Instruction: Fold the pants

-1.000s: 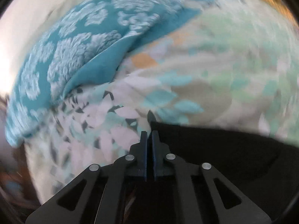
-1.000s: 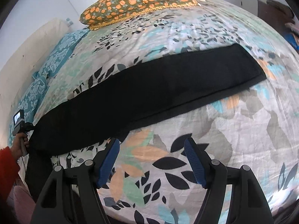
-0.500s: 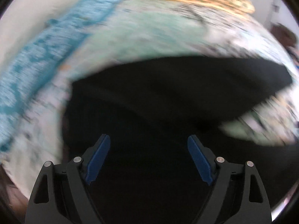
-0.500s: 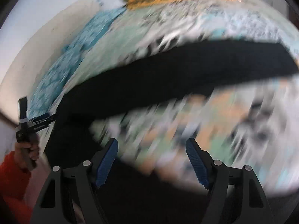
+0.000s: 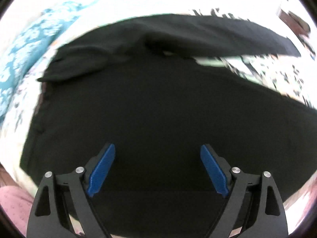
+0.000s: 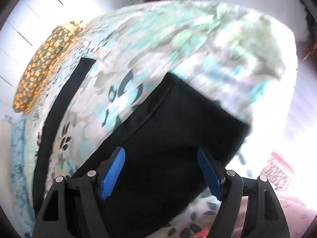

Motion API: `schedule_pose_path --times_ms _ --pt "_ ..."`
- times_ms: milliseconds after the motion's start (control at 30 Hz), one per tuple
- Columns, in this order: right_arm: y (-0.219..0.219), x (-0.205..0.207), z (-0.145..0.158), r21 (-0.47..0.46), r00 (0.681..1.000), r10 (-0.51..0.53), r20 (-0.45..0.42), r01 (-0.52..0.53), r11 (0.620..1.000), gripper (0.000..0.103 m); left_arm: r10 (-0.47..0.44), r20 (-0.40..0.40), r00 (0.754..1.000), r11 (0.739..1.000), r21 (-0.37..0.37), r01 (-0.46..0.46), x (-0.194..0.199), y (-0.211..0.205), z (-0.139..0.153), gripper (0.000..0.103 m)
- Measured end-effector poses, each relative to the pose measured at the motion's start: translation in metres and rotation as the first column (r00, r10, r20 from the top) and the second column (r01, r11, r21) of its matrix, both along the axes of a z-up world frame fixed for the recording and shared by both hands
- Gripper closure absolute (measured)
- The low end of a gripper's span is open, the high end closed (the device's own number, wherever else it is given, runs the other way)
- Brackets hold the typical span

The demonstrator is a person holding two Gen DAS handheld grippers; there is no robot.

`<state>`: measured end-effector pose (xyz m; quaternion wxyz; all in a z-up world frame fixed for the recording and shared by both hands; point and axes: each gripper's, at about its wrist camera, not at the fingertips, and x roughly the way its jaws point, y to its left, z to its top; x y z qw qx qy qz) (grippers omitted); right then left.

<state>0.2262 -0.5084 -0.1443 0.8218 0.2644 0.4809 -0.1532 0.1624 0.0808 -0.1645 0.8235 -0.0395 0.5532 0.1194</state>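
Left gripper: black frame, two ribbed blue pads. Its fingers were pressed together a second ago; now they are standing wide and opening a touch more, nothing pinched. It is hovering over the black fabric pants, which are lying under the gap between the pads; I cannot tell whether the pads are touching the cloth. A second ago this camera was showing mostly bedspread and the teal cushion; now the pants are filling the frame.

Right gripper: same build, two blue pads, spread apart about as wide as a second ago, gripping nothing. It was over bare bedspread then; now it is sitting above one leg end of the pants, square hem visible.

Pants are lying flat on the floral cotton bedspread, two legs splayed apart in a V, matte, soft, a few creases near the waist. In the right wrist view the other leg is showing as a narrow black strip at left.

Also on the bed: one orange-dotted pillow and one teal patterned cushion. Both views are motion-blurred.
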Motion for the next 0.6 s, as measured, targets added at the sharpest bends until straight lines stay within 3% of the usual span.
schedule_pose_path --times_ms 100,200,333,367,533,600 --pt "0.059 0.006 0.008 -0.025 0.986 0.168 0.005 -0.168 0.985 0.025 0.052 0.052 0.997 0.998 0.018 -0.053 -0.006 0.011 0.006 0.014" --pt "0.118 0.008 0.012 -0.074 0.940 0.342 -0.004 -0.341 0.937 0.024 0.105 0.057 0.993 0.993 0.042 -0.107 -0.020 0.024 -0.002 0.013" --pt "0.216 -0.007 0.013 -0.124 0.820 0.572 -0.014 -0.569 0.813 0.014 0.139 0.047 0.989 0.990 0.003 -0.139 -0.027 0.037 -0.020 0.006" --pt "0.245 -0.014 0.011 -0.128 0.775 0.631 -0.021 -0.628 0.768 0.010 0.144 0.049 0.988 0.990 0.004 -0.144 -0.026 0.038 -0.020 0.004" --pt "0.302 -0.039 -0.015 -0.152 0.660 0.745 -0.093 -0.749 0.645 0.007 0.129 0.054 0.990 0.991 0.018 -0.130 -0.021 0.034 -0.028 0.000" --pt "0.316 -0.041 -0.031 -0.178 0.618 0.768 -0.169 -0.785 0.593 0.006 0.125 0.046 0.991 0.992 0.014 -0.126 -0.018 0.036 -0.028 0.000"
